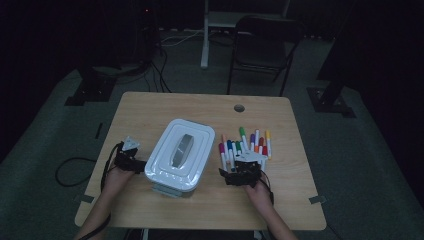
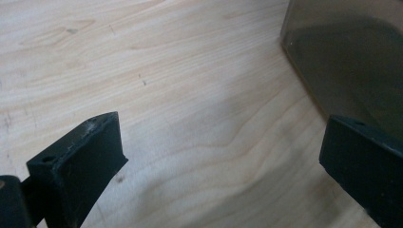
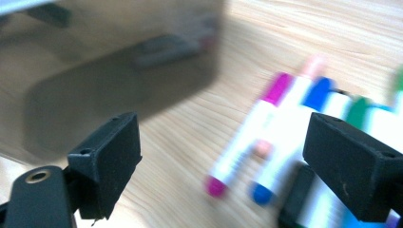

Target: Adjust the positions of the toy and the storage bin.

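A white lidded plastic box [image 1: 179,154] with a grey handle sits mid-table; its clear wall [image 2: 351,61] fills the top right of the left gripper view and its side [image 3: 119,61] the top left of the right gripper view. Several coloured markers [image 1: 245,145] lie fanned out to the box's right, blurred markers [image 3: 266,137] lying between my right jaws. My left gripper [image 1: 131,156] rests left of the box, open [image 2: 218,166] over bare wood. My right gripper [image 1: 244,167] sits at the markers' near ends, open [image 3: 223,166] with nothing held.
The wooden table [image 1: 150,107] has a round cable hole [image 1: 239,107] at its far edge. A folding chair [image 1: 262,45] and a white desk leg [image 1: 205,35] stand beyond the table. Cables lie on the floor at the left.
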`<action>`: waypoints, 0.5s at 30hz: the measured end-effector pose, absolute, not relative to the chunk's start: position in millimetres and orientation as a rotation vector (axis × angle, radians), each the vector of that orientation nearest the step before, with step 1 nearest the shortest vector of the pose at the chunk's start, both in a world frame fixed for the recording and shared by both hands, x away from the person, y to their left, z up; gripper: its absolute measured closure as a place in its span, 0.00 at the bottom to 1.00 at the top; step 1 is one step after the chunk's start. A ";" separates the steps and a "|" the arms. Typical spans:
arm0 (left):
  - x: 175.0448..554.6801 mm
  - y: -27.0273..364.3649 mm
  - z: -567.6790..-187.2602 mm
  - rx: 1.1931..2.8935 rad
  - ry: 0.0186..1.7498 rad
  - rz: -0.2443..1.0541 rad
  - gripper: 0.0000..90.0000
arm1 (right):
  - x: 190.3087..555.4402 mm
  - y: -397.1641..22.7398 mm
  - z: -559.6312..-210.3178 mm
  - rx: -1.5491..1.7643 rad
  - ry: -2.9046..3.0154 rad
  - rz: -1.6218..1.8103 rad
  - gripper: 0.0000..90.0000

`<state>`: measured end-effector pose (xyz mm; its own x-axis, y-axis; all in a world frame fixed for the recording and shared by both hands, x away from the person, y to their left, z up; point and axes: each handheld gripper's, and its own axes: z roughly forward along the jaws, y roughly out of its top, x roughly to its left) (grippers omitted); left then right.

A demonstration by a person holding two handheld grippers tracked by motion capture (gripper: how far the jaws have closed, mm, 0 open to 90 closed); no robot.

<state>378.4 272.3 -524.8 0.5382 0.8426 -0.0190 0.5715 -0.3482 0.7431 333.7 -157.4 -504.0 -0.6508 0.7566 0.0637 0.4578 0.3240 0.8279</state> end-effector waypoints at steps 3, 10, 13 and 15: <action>371.6 276.6 -525.6 2.058 1.147 0.488 0.02 | 331.5 -181.4 -503.5 1.119 2.224 1.225 0.13; 357.2 292.2 -528.1 2.034 1.183 0.492 0.02 | 325.7 -238.0 -509.6 1.224 2.129 1.173 0.13; 350.9 297.5 -528.4 2.028 1.194 0.496 0.02 | 324.5 -258.1 -515.9 1.269 2.110 1.112 0.13; 346.6 301.2 -528.4 2.028 1.197 0.495 0.02 | 323.4 -269.6 -520.4 1.295 2.108 1.083 0.13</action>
<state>346.6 301.2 -528.4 0.4951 0.8683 -0.0318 0.5922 -0.3104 0.7436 323.4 -269.6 -520.4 -0.4665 0.8839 0.0332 0.5420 0.2560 0.8004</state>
